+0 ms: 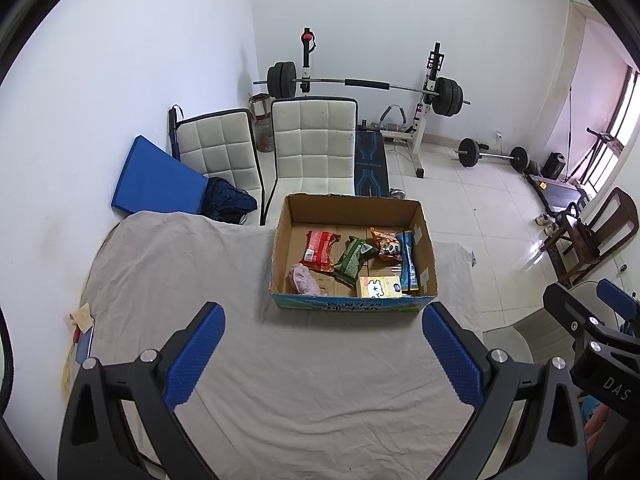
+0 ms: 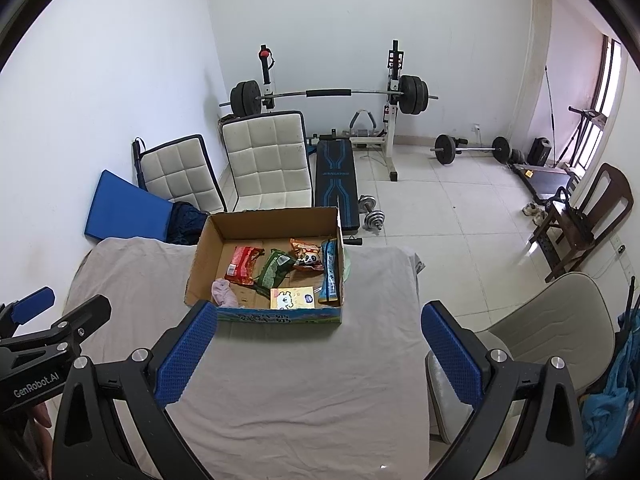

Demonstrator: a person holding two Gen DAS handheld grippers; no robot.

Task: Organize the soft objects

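An open cardboard box (image 1: pixel 426 248) (image 2: pixel 200 268) stands on the cloth-covered table. Inside lie a pink soft cloth (image 1: pixel 305 279) (image 2: pixel 224 293), a red snack bag (image 1: pixel 319 250) (image 2: pixel 242 265), a green bag (image 1: pixel 353 260) (image 2: pixel 274 271), an orange panda bag (image 1: pixel 386 243) (image 2: pixel 307 257), a blue packet (image 1: pixel 407 260) (image 2: pixel 330 276) and a yellow tissue pack (image 1: pixel 380 287) (image 2: pixel 292 298). My left gripper (image 1: pixel 323 320) is open and empty, held above the table in front of the box. My right gripper (image 2: pixel 319 318) is open and empty, near the box's front right.
The grey cloth table (image 1: pixel 280 360) (image 2: pixel 300 380) has papers (image 1: pixel 78 332) at its left edge. Two white chairs (image 1: pixel 312 144) and a blue mat (image 1: pixel 156 178) stand behind it. A weight bench with barbell (image 1: pixel 368 88) is at the back. A beige chair (image 2: pixel 540 328) is at the right.
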